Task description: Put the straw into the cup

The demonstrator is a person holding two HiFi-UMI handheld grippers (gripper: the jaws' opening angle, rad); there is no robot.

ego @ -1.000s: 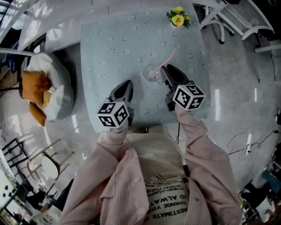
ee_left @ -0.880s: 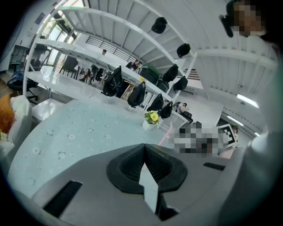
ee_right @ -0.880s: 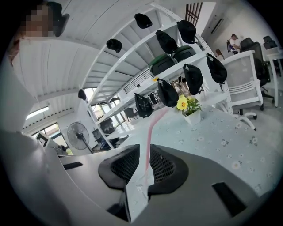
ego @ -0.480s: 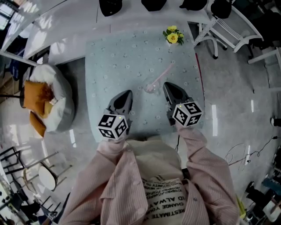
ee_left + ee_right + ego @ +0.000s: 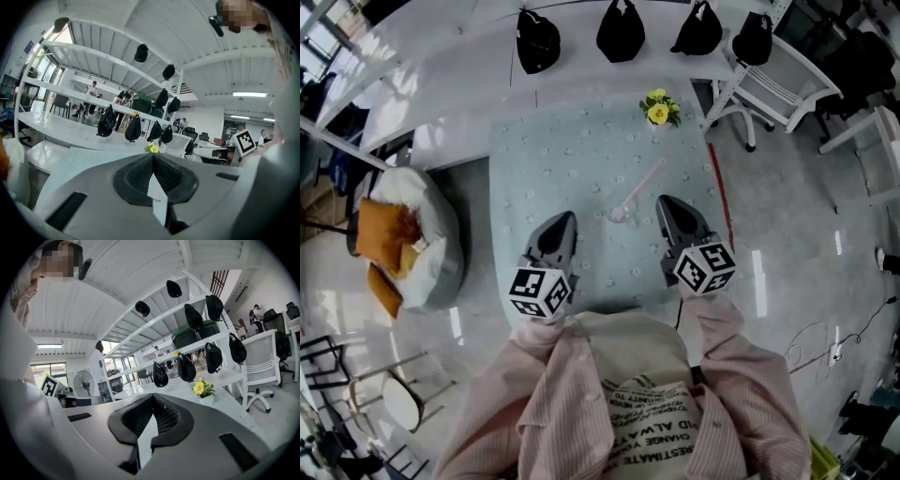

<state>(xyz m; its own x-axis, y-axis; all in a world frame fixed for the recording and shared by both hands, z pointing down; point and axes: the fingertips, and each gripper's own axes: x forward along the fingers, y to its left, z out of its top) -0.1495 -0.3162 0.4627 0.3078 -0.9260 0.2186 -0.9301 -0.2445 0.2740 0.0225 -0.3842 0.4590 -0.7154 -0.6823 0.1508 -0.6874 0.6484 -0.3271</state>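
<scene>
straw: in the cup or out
In: the pink straw leans with its lower end inside the clear cup, upper end out past the rim.

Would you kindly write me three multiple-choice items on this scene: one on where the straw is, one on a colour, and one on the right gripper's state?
1. Where is the straw?
A. on the floor
B. in the cup
C. on a chair

2. What colour are the flowers?
A. red
B. white
C. yellow

3. How is the right gripper?
A. shut and empty
B. shut on the straw
C. wide open

Answers:
1 B: in the head view the straw leans out of the cup.
2 C: the blooms are yellow in every view.
3 A: in the right gripper view its jaws meet with nothing between them.
</scene>
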